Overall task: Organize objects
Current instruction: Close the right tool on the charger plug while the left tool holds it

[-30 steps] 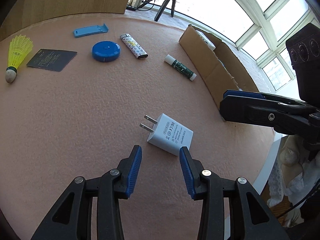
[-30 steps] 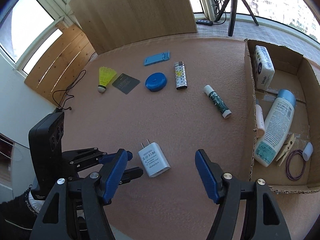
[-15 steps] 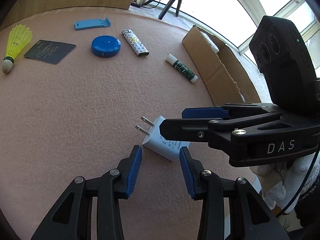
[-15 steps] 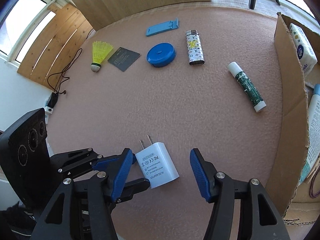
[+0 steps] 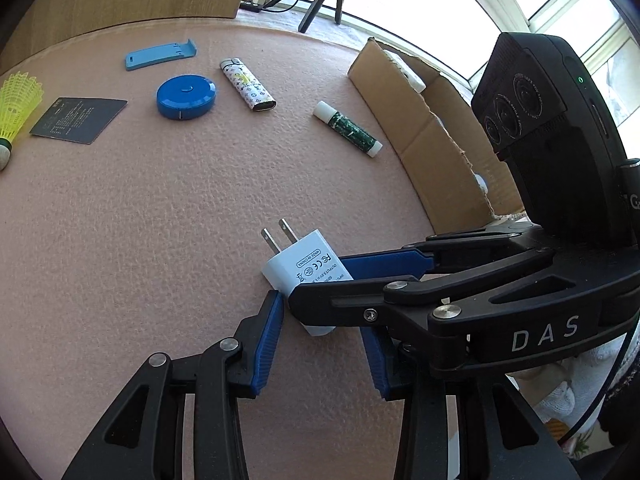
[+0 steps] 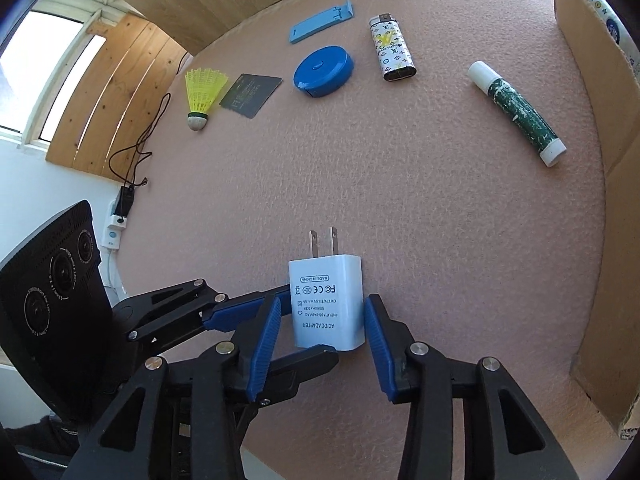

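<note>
The white charger (image 6: pixel 326 300) lies flat on the pink mat (image 6: pixel 400 200), prongs pointing away from me. My right gripper (image 6: pixel 320 336) has just been closing around the charger; its right pad touches it, but I cannot tell about the left pad. My left gripper (image 5: pixel 320 344) sits partly open just beside the charger. The glue stick (image 6: pixel 516 112), lighter (image 6: pixel 392 53) and blue tape measure (image 6: pixel 323 71) lie beyond the charger, well apart from it.

We see the right gripper (image 6: pixel 320 320) closing its blue pads around a white AC/DC adapter (image 6: pixel 326 300) lying on the pink mat (image 6: pixel 440 200). The right pad touches its side; the left stands just off.
</note>
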Demonstrator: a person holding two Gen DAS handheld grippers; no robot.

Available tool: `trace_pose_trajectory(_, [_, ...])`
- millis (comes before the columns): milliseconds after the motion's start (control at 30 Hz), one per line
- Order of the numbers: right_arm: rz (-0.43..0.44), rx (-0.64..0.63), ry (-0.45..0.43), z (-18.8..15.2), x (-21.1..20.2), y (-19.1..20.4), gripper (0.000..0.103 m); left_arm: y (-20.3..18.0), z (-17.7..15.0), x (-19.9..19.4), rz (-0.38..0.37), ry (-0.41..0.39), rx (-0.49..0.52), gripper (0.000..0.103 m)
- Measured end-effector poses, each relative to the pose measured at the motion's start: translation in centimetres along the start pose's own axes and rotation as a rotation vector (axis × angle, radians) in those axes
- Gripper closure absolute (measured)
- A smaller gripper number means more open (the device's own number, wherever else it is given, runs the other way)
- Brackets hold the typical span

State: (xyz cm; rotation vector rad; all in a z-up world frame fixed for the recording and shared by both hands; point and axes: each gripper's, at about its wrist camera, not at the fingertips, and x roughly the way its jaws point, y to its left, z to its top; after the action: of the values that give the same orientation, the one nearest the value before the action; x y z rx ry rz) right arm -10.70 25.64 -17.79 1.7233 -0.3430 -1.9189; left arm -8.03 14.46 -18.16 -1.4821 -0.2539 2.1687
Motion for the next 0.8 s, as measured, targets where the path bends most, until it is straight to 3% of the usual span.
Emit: trace_pose_trajectory(800, [-0.026,0.016,-0.211,-0.7,-8.6,-0.2,0.069,-6.6,3.4,-3.3,-0.016,-0.116,0.156,0.062])
